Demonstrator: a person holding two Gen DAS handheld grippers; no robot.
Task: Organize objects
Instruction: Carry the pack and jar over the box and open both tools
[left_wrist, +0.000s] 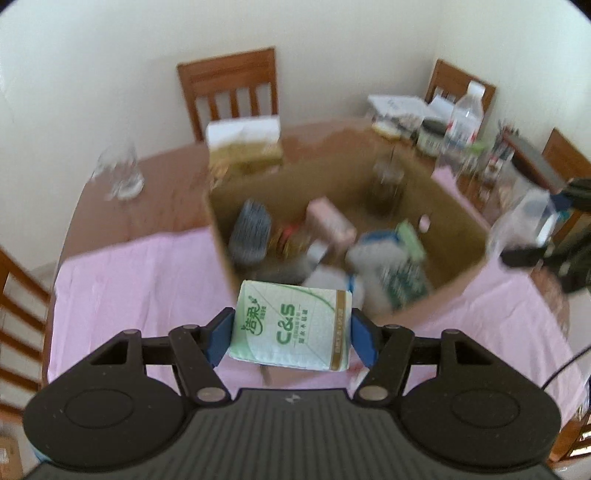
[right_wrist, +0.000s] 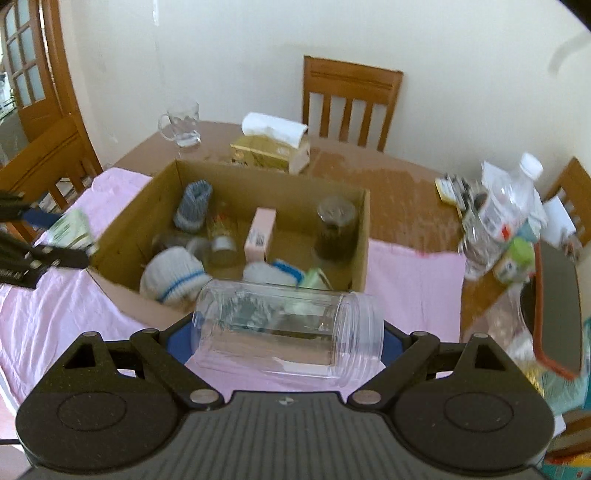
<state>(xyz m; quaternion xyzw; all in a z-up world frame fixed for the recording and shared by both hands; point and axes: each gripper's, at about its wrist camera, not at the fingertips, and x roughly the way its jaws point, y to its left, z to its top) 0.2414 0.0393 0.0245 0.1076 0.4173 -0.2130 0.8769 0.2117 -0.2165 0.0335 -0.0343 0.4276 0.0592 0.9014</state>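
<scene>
Several things are already lying in the cardboard box (right_wrist: 364, 236); the left gripper (left_wrist: 291, 334) is clamping a tissue pack (left_wrist: 291, 325), the right gripper (right_wrist: 288, 332) a clear jar (right_wrist: 288, 328), both nearing it.

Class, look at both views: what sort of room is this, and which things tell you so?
Most likely a home dining room: wooden chairs stand around a wooden table partly under a pink cloth, with a glass mug on it.

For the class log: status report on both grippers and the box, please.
Left gripper shut on tissue pack. Right gripper shut on clear jar, sideways. Cardboard box ahead, open, partly filled.
</scene>
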